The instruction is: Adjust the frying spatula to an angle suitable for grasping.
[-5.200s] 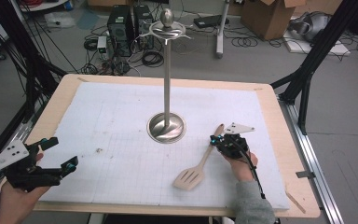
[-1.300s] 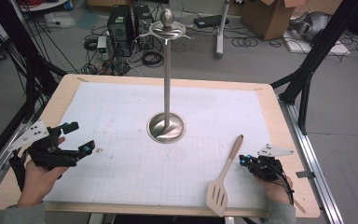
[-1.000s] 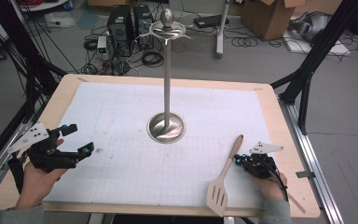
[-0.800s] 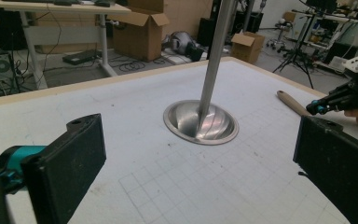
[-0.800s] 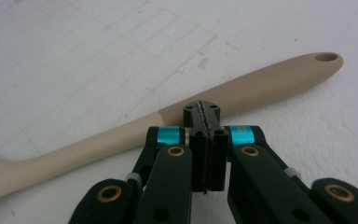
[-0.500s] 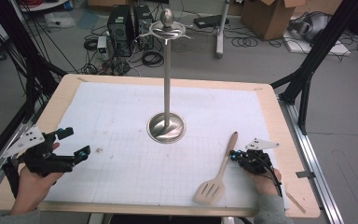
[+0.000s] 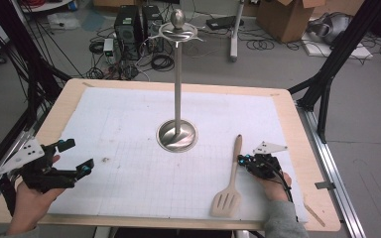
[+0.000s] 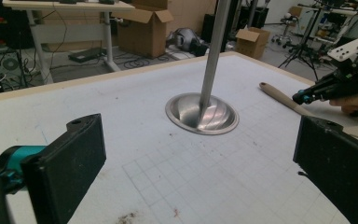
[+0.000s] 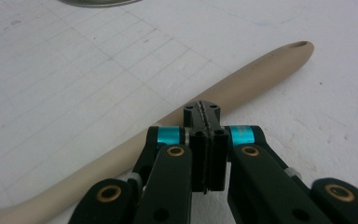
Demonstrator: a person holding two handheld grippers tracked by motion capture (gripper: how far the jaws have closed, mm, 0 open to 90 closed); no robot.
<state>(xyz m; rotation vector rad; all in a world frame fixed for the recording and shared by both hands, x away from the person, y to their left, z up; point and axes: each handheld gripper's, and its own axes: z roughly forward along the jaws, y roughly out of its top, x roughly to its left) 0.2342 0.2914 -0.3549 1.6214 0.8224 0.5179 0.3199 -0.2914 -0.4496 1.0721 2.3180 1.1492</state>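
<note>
A wooden slotted spatula lies flat on the white grid mat, handle pointing away from me and head near the front edge. My right gripper is shut with nothing between its jaws. Its closed tips rest against the right side of the spatula handle. My left gripper hovers open and holding nothing over the mat's front left. Between its two pads I see the metal stand, the spatula handle and the right gripper farther off.
A tall metal stand rises from a round base at the mat's middle, with a knob and ring on top. The wooden table edge frames the mat. Boxes, cables and black frame legs surround the table.
The shut right gripper has moved left and the spatula has slid left with it, the head swinging up and leftward. The left hand has drifted slightly toward the front edge.
</note>
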